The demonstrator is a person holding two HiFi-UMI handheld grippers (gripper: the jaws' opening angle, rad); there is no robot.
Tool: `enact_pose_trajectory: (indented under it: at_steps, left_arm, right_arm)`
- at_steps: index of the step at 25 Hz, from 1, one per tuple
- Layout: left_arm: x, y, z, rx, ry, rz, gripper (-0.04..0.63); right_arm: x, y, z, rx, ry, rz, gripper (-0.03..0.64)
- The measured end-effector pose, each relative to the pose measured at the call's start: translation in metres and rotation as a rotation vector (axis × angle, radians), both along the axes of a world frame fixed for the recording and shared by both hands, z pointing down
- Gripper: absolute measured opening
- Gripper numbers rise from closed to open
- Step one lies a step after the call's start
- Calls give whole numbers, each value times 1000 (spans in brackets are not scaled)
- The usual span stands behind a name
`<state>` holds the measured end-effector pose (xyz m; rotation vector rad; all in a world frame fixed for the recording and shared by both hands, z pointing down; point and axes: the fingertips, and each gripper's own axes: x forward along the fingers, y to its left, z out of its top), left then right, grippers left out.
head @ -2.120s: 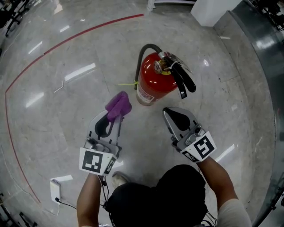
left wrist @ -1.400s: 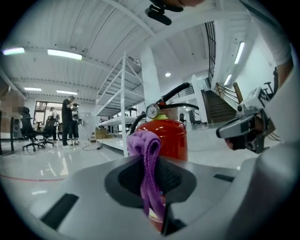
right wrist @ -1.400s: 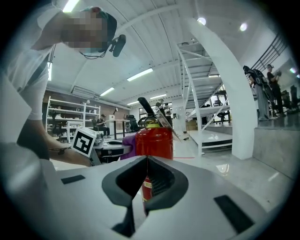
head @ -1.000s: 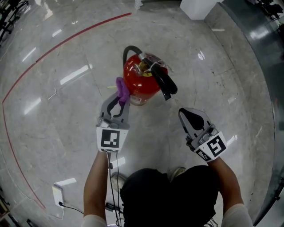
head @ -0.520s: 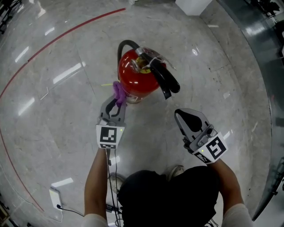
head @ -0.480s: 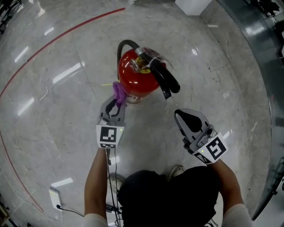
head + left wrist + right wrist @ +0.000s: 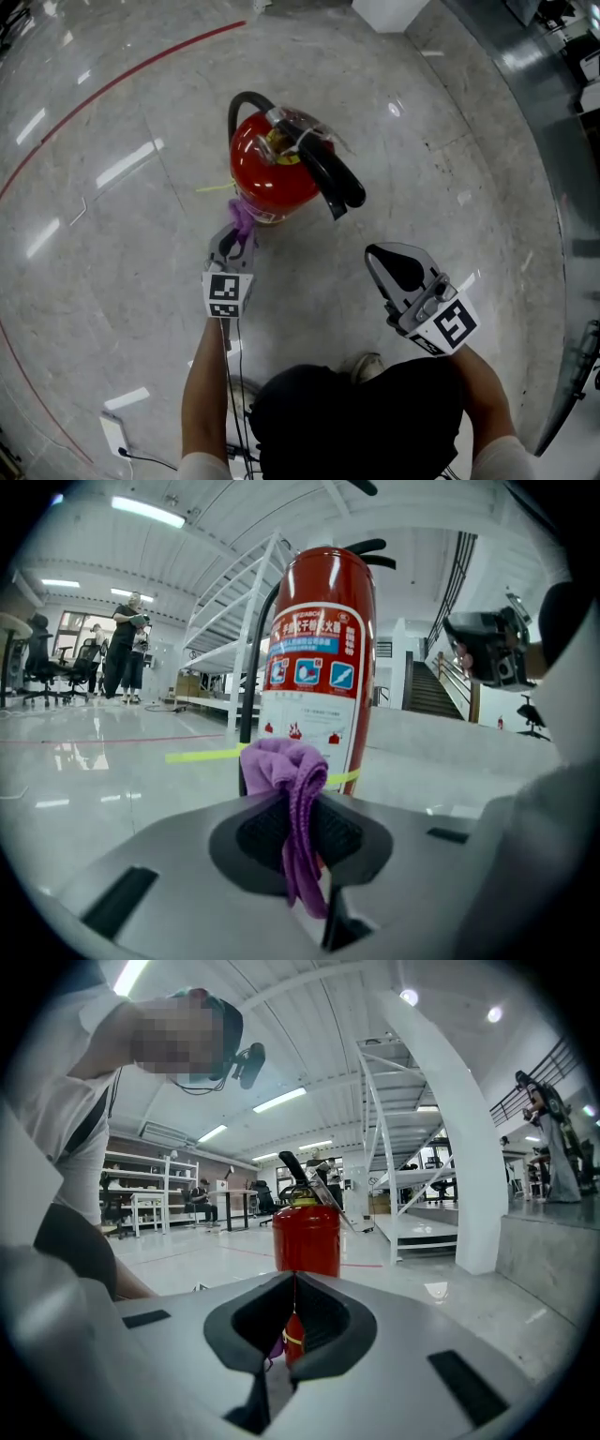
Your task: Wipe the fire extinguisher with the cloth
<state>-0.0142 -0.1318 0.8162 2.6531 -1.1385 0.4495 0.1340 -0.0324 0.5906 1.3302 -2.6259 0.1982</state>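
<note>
Our left gripper (image 7: 232, 246) clenches the cloth (image 7: 242, 216) by the base of the fire extinguisher (image 7: 272, 169) at twelve o'clock; our right gripper (image 7: 382, 259), at four o'clock, is closed, empty; we judge a hard, unbraced push could topple it.

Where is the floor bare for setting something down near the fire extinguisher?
Bare floor lies between the red line and the fire extinguisher, and also to its right. Crowded where the left gripper holds the cloth beside it.

Looks like a big open industrial hall or lab: polished grey stone floor (image 7: 112, 281), white steel mezzanine stairs (image 7: 412, 1227), white shelving racks (image 7: 155, 1194), black office chairs (image 7: 37, 663).
</note>
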Motion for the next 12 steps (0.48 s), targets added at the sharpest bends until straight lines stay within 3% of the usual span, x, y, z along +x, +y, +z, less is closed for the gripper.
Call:
enact_pose_trajectory:
  at_steps: [12]
  left_arm:
    - [1, 13, 46, -115, 16, -20, 49]
  right_arm:
    - [1, -1, 8, -8, 7, 7, 17]
